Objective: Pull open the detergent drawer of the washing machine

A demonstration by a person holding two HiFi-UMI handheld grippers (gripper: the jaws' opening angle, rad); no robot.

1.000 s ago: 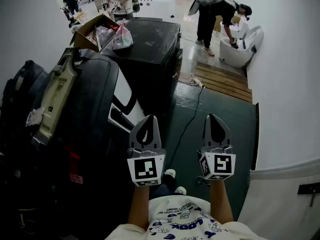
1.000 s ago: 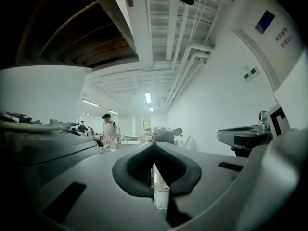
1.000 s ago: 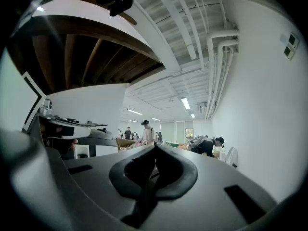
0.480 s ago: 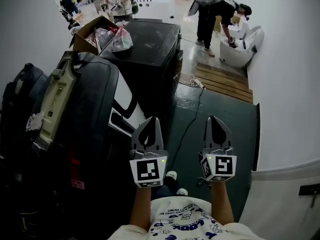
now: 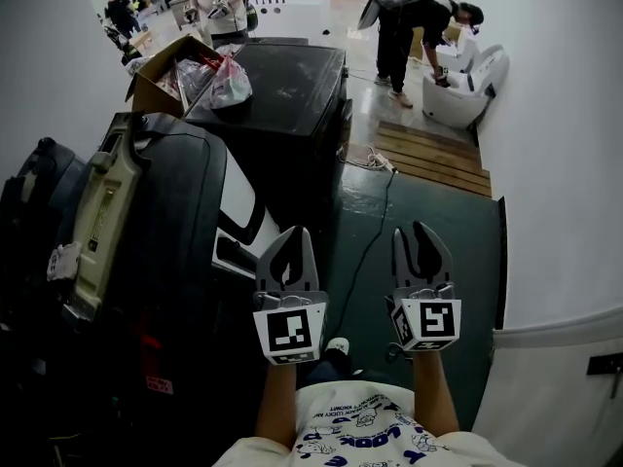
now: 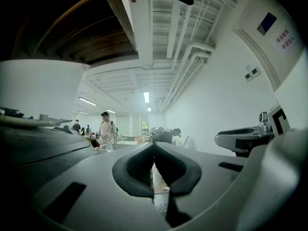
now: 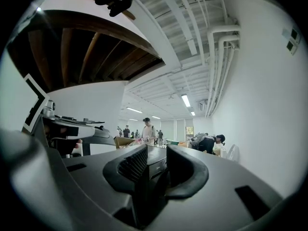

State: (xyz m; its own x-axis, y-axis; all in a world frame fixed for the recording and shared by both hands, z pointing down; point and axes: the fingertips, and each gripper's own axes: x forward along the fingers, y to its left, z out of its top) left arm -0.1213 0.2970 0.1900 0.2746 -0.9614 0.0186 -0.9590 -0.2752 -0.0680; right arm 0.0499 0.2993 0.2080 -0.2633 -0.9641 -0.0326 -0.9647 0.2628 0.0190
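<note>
While both grippers are hovering level above the green floor (image 5: 433, 217), the washing machine (image 5: 180, 202) is standing off to their left with neither gripper touching it.

The left gripper (image 5: 289, 233) (image 6: 154, 147) is clenching its jaws tip to tip on nothing. The right gripper (image 5: 416, 232) (image 7: 157, 153) has just been opening its jaws, and they are standing released with only air between them (a far-off black cabinet (image 5: 282, 86) is showing through the gap). The dark, white-fronted washing machine is sitting along the floor's left edge, near the left gripper but apart from it. Its detergent drawer is lost among the dark shapes, and I cannot tell where it lies. A beige object (image 5: 97, 222) is lying on the machine's top. Beyond it, the black cabinet is carrying an open cardboard box (image 5: 161, 71) at its left edge. A cable (image 5: 373, 217) is trailing across the floor toward a wooden pallet (image 5: 433, 159) at the far edge.
</note>
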